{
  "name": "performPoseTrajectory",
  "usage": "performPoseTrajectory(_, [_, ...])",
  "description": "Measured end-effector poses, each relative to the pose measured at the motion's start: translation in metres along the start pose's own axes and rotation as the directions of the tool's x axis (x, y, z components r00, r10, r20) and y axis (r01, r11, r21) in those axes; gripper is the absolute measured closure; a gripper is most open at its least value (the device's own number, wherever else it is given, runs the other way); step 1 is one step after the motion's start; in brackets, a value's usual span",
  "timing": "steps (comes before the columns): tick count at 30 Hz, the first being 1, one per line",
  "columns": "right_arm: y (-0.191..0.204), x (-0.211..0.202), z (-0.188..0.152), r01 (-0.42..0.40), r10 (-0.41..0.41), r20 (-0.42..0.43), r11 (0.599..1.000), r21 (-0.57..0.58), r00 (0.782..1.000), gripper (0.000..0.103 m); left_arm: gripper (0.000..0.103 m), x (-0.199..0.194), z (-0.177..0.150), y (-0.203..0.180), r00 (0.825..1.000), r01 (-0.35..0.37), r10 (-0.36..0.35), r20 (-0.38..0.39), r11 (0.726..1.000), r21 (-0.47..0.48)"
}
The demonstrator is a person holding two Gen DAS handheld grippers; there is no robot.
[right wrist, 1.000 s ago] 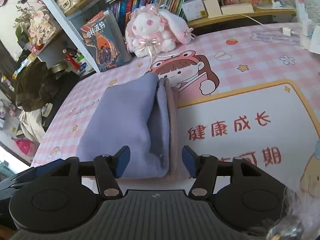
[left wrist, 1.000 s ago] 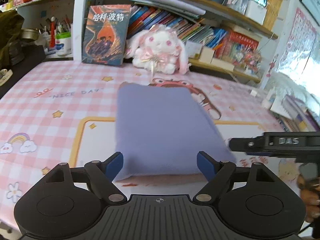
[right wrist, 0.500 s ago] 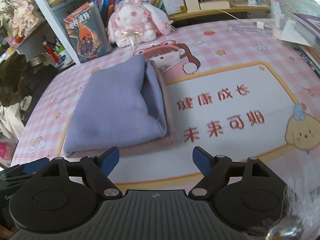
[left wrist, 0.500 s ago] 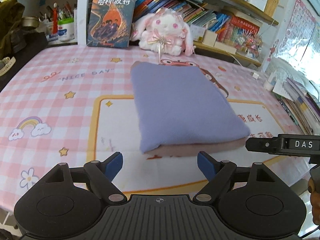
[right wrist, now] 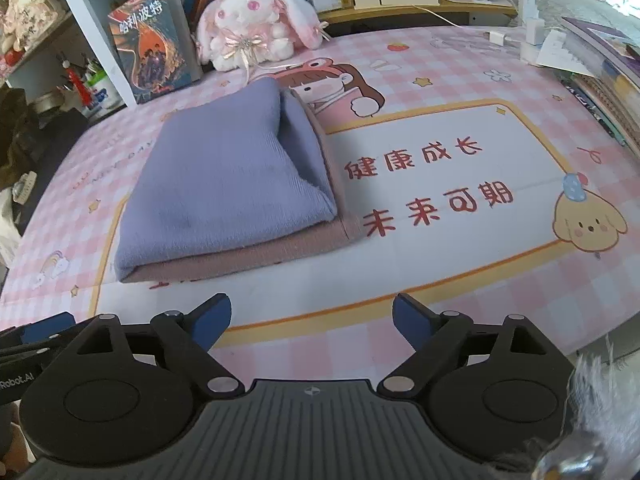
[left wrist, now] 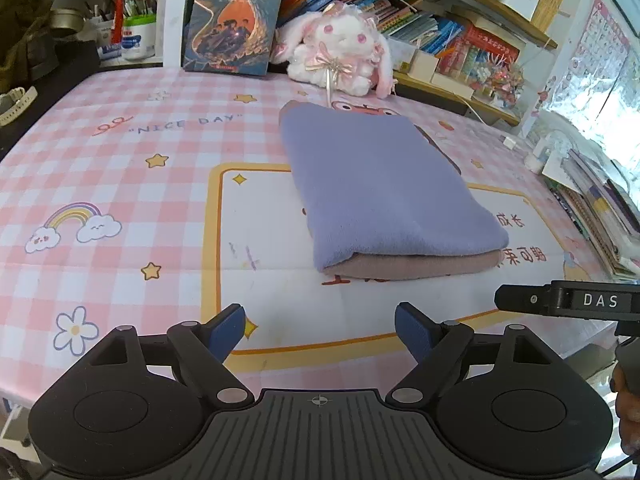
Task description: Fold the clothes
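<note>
A folded garment [left wrist: 384, 188], lavender on top with a dusty pink layer beneath, lies flat on the pink checked table mat [left wrist: 120, 184]. It also shows in the right wrist view [right wrist: 228, 184]. My left gripper [left wrist: 320, 330] is open and empty, held back from the garment's near edge over the mat. My right gripper [right wrist: 312, 320] is open and empty too, also back from the garment near the table's front edge. The right gripper's side shows at the right edge of the left wrist view [left wrist: 568, 300].
A plush bunny [left wrist: 340, 48] and a standing book [left wrist: 232, 16] sit at the back against bookshelves. Stacked books and papers [left wrist: 600, 200] line the right edge. A pen cup [left wrist: 136, 36] and dark clothing [left wrist: 24, 32] are at the far left.
Both grippers have pulled back from the folded garment toward the table's front edge. The right gripper's jaws have opened wider. The garment stays flat on the mat.
</note>
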State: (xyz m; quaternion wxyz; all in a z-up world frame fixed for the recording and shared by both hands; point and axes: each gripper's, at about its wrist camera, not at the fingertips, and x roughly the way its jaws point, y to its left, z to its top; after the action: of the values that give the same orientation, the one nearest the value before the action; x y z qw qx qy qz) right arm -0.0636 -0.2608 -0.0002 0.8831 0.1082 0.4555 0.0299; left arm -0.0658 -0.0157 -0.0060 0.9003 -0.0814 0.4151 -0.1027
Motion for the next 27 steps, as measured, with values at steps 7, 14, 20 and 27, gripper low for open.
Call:
performPoseTrajectory(7, [0.006, 0.001, -0.002, 0.033, -0.034, -0.024, 0.999, -0.021, 0.999, 0.014, 0.018, 0.002, -0.001, 0.005, 0.999, 0.034, -0.035, -0.005, 0.999, -0.021])
performPoseTrajectory(14, [-0.001, -0.018, 0.004, 0.041, -0.043, 0.107, 0.999, 0.026, 0.993, 0.014, 0.019, -0.005, 0.003, 0.014, 0.997, 0.06, -0.055, 0.062, 0.995, -0.079])
performPoseTrajectory(20, [-0.011, -0.011, 0.018, 0.041, -0.046, 0.093, 0.998, 0.055, 0.995, 0.013, 0.019, 0.003, 0.012, 0.027, 0.997, 0.057, -0.048, 0.053, 0.981, -0.186])
performPoseTrajectory(27, [-0.022, 0.007, 0.041, -0.011, 0.005, 0.074, 0.997, 0.076, 0.997, 0.013, 0.019, 0.018, 0.025, 0.026, 0.998, 0.03, -0.018, 0.052, 0.97, -0.241])
